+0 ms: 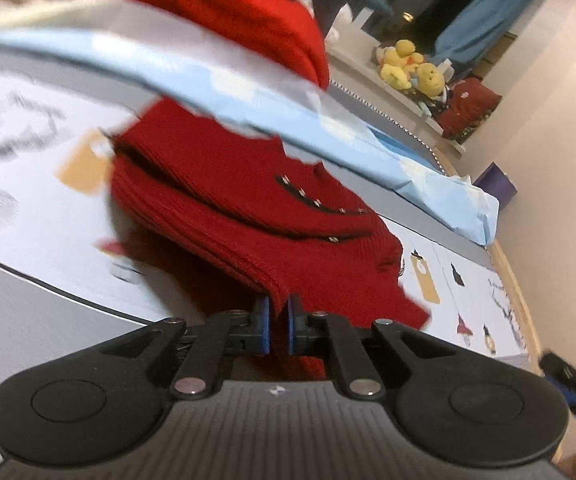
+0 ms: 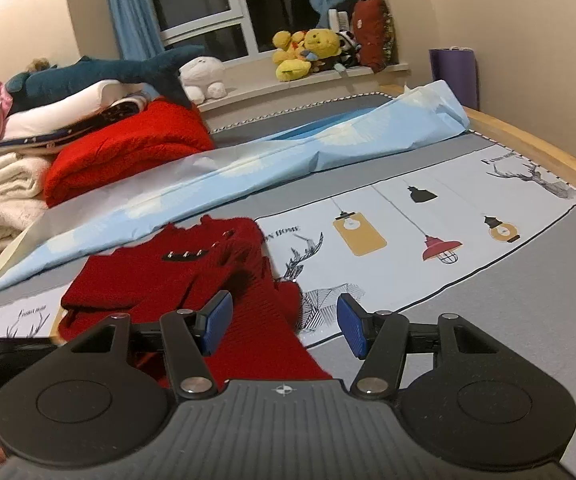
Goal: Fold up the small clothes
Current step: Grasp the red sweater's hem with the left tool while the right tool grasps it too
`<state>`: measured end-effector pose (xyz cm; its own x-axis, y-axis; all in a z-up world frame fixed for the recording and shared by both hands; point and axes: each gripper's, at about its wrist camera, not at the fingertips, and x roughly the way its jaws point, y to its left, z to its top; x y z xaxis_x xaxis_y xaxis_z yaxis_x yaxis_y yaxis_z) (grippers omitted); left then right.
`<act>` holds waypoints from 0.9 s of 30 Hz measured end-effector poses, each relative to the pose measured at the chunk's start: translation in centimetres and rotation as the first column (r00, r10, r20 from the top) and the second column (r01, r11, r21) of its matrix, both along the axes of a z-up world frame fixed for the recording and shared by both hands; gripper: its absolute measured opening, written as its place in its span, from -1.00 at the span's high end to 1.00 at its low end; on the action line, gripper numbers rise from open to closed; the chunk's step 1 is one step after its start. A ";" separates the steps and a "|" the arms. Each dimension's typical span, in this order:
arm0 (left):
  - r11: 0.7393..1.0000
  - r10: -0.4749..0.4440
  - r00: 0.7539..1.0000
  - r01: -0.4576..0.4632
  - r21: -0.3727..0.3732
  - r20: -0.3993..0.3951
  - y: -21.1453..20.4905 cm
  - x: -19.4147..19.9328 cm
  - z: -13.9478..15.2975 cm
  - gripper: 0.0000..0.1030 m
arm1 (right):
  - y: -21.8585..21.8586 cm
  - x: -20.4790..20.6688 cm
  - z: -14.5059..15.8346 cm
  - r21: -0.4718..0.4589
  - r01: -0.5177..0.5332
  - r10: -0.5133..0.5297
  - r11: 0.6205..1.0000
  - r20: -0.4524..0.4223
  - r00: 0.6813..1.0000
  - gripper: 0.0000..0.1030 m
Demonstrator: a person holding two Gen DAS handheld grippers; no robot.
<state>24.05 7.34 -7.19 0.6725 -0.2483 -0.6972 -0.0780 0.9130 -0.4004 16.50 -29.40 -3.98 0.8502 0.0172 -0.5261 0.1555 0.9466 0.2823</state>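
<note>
While pinched only at its hem, could slip free or bunch mid-fold: red ribbed-knit sweater point(image 1: 248, 216), thick and stretchy, lying rumpled on the bed's printed sheet point(image 2: 407, 232), black studded trim across the chest. Left gripper point(image 1: 278, 326) nearly closed, blue pads clamping a thin edge of knit. Right gripper point(image 2: 284, 326) about half open, holding nothing, hovering over the sweater's right edge. Risk of snagging the studs, or of a lopsided fold with one side ungripped. Beyond: smooth pale-blue cloth point(image 2: 248, 164) in a long ridge, fluffy red blanket point(image 2: 128, 148), plush toys point(image 2: 307, 54) on the sill.
</note>
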 end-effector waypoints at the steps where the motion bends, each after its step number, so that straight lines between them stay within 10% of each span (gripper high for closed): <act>1: 1.000 -0.016 1.000 0.016 0.026 0.008 1.2 -1.2 1.2 0.86 | -0.2 0.0 0.0 0.010 0.009 -0.009 1.000 0.002 1.000 -0.16; 11: 0.981 -0.006 0.979 0.046 0.191 -0.204 15.1 -13.5 -0.5 0.90 | -1.0 0.4 -1.7 0.050 0.048 -0.047 0.998 -0.032 0.998 -0.16; 27: 0.958 -0.074 0.907 0.181 0.223 -0.414 15.5 -11.0 -6.4 0.27 | 6.0 4.6 -14.7 0.043 -0.189 0.185 0.981 -0.489 0.853 -0.09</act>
<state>13.06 22.84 -13.64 0.3000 -0.0944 -0.9492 -0.0581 0.9914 -0.1170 21.08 -23.41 -18.71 0.4654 0.1450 -0.8731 0.0915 0.9733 0.2104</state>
